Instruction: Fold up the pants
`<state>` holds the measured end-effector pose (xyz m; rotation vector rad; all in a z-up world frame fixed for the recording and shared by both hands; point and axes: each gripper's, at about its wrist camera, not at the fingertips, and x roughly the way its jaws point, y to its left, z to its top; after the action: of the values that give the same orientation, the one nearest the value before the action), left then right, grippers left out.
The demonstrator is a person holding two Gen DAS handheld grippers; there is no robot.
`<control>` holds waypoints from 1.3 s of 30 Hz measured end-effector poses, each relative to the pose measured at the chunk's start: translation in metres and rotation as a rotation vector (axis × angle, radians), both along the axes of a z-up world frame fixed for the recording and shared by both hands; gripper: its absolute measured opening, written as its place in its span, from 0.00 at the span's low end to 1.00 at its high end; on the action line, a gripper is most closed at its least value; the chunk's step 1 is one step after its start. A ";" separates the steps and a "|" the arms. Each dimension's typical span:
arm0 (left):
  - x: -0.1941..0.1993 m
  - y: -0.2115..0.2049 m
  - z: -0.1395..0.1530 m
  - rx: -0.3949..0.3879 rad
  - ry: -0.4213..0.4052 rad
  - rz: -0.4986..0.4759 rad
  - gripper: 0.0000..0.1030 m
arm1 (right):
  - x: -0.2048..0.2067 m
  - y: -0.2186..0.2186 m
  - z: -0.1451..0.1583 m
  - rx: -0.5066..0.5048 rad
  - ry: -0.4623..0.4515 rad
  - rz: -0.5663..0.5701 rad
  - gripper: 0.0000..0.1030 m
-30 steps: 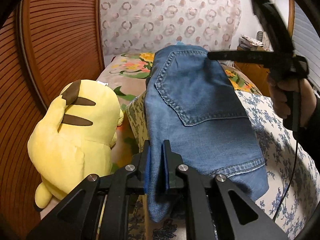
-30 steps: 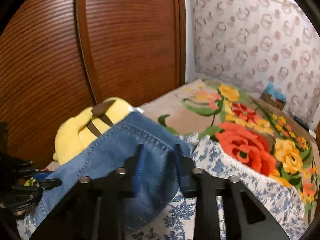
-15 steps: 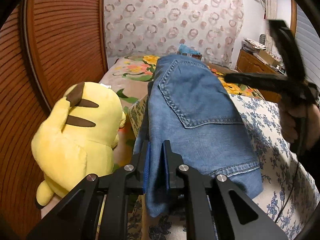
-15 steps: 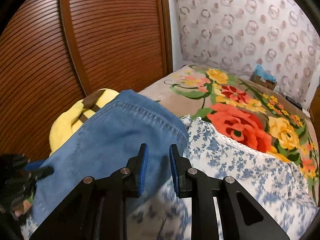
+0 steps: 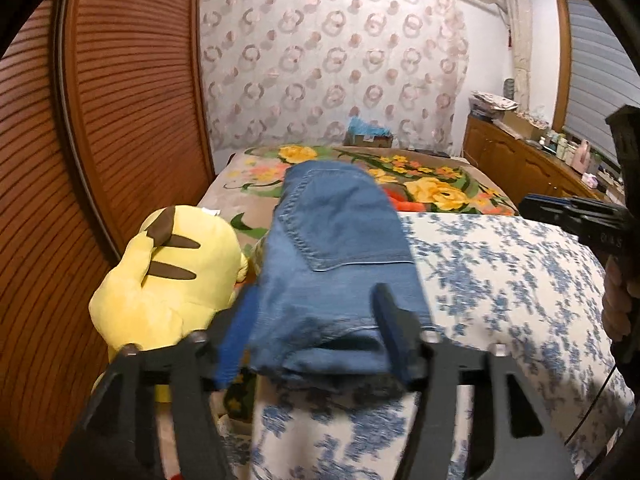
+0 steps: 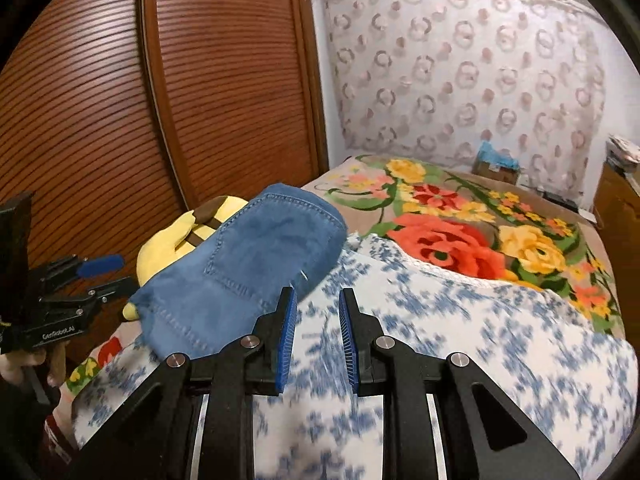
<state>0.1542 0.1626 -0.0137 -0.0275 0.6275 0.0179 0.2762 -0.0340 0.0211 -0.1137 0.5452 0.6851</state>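
The blue denim pants (image 5: 340, 248) lie folded into a compact bundle, back pocket up, on a white quilt with blue flowers (image 5: 500, 280). My left gripper (image 5: 316, 344) is open, its fingers spread on either side of the bundle's near edge, not holding it. In the right wrist view the pants (image 6: 248, 264) lie at the left. My right gripper (image 6: 318, 344) is open and empty, pulled back over the quilt (image 6: 440, 340) just right of the bundle.
A yellow plush toy (image 5: 172, 276) lies against the left side of the pants, next to a brown slatted wardrobe door (image 5: 120, 120). A floral blanket (image 6: 460, 216) covers the far bed. A wooden dresser (image 5: 520, 168) with clutter stands at the right.
My left gripper has opened and let go of the pants' edge. My right gripper has let go too and drawn back to the right. The pants now rest on the quilt.
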 end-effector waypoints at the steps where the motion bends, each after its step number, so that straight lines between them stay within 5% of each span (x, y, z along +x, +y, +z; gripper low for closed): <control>1: -0.003 -0.003 0.002 -0.002 -0.007 -0.006 0.80 | -0.006 -0.006 0.001 0.003 -0.006 -0.006 0.23; 22: -0.047 -0.115 0.033 -0.011 -0.074 -0.114 0.85 | -0.169 -0.140 0.027 0.035 -0.113 -0.271 0.73; 39: -0.074 -0.170 0.070 0.017 -0.135 -0.148 0.85 | -0.244 -0.182 0.056 0.081 -0.191 -0.429 0.77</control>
<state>0.0799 -0.0077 0.0563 0.0341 0.4932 -0.1205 0.0321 -0.2161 0.0768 0.0155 0.3410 0.2732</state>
